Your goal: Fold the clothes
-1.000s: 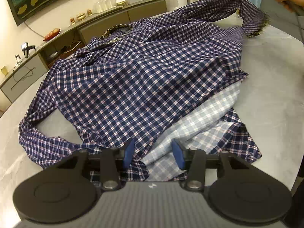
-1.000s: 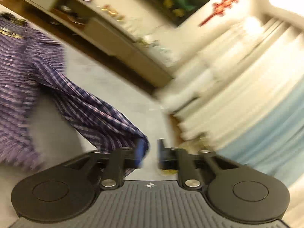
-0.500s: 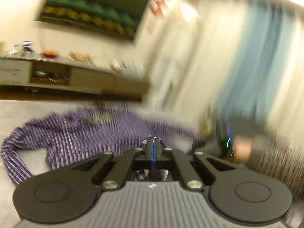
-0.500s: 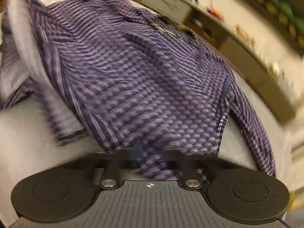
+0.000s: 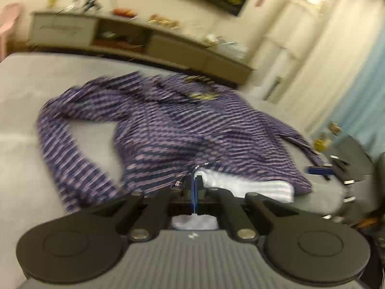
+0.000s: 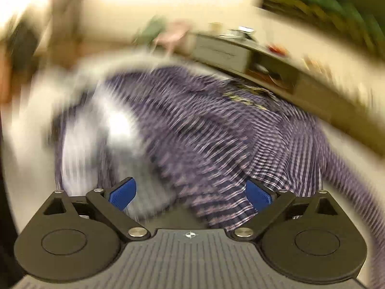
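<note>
A navy plaid shirt point(image 5: 182, 130) lies spread on the grey table point(image 5: 21, 168), collar at the far side, one sleeve curving down the left. Its pale inner side shows at the near hem. My left gripper point(image 5: 195, 192) is shut on the shirt's near hem, with pale cloth bunched between and behind the pads. My right gripper point(image 6: 190, 192) is wide open and empty just above the shirt point(image 6: 204, 132); it also shows at the right edge of the left wrist view point(image 5: 336, 168). Both views are motion-blurred.
A long low sideboard point(image 5: 144, 41) with small items stands along the wall beyond the table. Pale and blue curtains point(image 5: 349, 60) hang at the right. Bare table surface lies left of the shirt.
My left gripper closed on the shirt's hem. My right gripper let go of the sleeve it held, opened wide and swung over the shirt body. The sleeve now lies on the table.
</note>
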Demonstrator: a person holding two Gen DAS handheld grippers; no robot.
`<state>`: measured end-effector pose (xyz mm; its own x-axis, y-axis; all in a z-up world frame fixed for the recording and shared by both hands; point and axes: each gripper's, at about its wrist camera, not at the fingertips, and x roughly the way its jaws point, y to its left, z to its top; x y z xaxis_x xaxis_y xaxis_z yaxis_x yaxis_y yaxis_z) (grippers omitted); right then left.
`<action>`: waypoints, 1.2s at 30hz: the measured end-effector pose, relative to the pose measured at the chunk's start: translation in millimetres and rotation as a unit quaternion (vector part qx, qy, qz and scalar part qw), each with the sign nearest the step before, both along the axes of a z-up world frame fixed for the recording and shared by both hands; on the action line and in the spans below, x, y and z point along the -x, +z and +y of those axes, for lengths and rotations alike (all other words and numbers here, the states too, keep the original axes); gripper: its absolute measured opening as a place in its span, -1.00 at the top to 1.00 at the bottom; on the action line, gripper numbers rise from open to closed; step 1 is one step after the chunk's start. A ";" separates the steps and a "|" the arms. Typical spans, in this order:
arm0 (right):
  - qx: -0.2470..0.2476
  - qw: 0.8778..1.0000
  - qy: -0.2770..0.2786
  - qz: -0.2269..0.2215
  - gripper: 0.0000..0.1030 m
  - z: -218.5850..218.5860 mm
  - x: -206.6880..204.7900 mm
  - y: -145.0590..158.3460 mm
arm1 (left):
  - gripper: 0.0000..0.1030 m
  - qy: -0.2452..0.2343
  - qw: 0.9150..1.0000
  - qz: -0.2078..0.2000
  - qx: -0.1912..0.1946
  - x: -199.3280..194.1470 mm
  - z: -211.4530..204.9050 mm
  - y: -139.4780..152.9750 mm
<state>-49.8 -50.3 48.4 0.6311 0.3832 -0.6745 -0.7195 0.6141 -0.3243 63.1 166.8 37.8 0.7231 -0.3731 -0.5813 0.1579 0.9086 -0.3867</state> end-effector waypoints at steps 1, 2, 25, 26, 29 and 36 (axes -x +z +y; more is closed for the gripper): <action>0.060 0.998 0.002 -0.034 -0.69 9.8 -2.1 -14.1 | 0.99 -0.001 1.000 -0.015 0.003 4.1 0.1 4.8; 0.104 0.994 0.001 -0.039 0.14 14.3 -11.8 -23.7 | 0.99 0.011 0.999 -0.031 0.010 8.6 4.2 9.2; -0.226 0.951 -0.212 -0.024 -0.51 -24.4 -89.3 13.3 | 0.80 0.039 0.991 0.035 -0.120 -32.9 -13.5 -36.4; -0.217 0.954 -0.206 -0.020 -0.47 -18.8 -89.8 10.2 | 0.77 0.037 0.990 0.036 -0.131 -33.9 -16.9 -39.9; -0.206 0.957 -0.203 0.011 -0.23 -3.2 -103.7 0.7 | 0.71 0.033 0.988 0.041 -0.148 -37.0 -23.1 -48.0; -0.188 0.959 -0.194 0.085 0.95 9.9 -120.2 -4.6 | 0.99 0.051 0.983 0.035 -0.175 -35.6 -20.0 -51.0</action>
